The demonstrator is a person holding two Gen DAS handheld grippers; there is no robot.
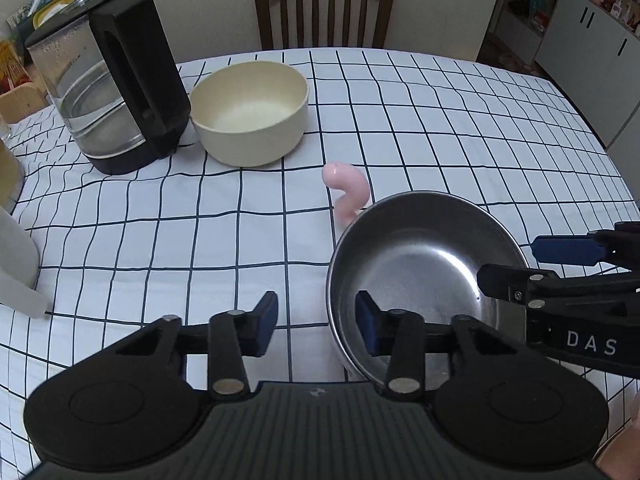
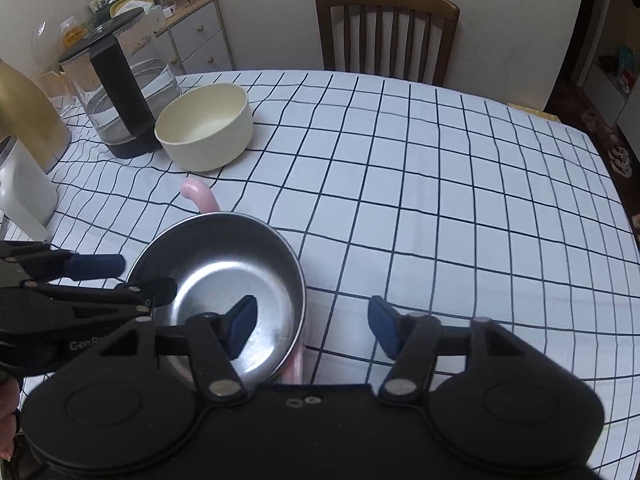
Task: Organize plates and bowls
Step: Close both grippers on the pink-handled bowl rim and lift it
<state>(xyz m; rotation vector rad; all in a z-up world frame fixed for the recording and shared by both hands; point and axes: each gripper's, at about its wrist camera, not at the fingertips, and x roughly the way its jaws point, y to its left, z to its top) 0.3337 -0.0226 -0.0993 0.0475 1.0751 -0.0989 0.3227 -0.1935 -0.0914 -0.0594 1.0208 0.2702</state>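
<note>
A steel bowl (image 1: 424, 268) (image 2: 224, 280) stands on the checked tablecloth near the front. My left gripper (image 1: 316, 322) (image 2: 140, 276) straddles its left rim, one blue pad inside the bowl and one outside, with gaps on both sides. My right gripper (image 2: 314, 322) (image 1: 508, 262) straddles the right rim the same way, and its pads are clear of the metal. Both are open. A cream bowl (image 1: 250, 112) (image 2: 206, 128) sits farther back on the left. A pink curved object (image 1: 346, 188) (image 2: 198, 194) pokes out from behind the steel bowl, mostly hidden.
A glass kettle with a black handle (image 1: 116, 88) (image 2: 116, 92) stands beside the cream bowl. A white container (image 1: 16, 264) (image 2: 24, 188) and a gold bottle (image 2: 28, 108) are at the left edge. A wooden chair (image 1: 324, 8) (image 2: 386, 28) is behind the table (image 1: 460, 120).
</note>
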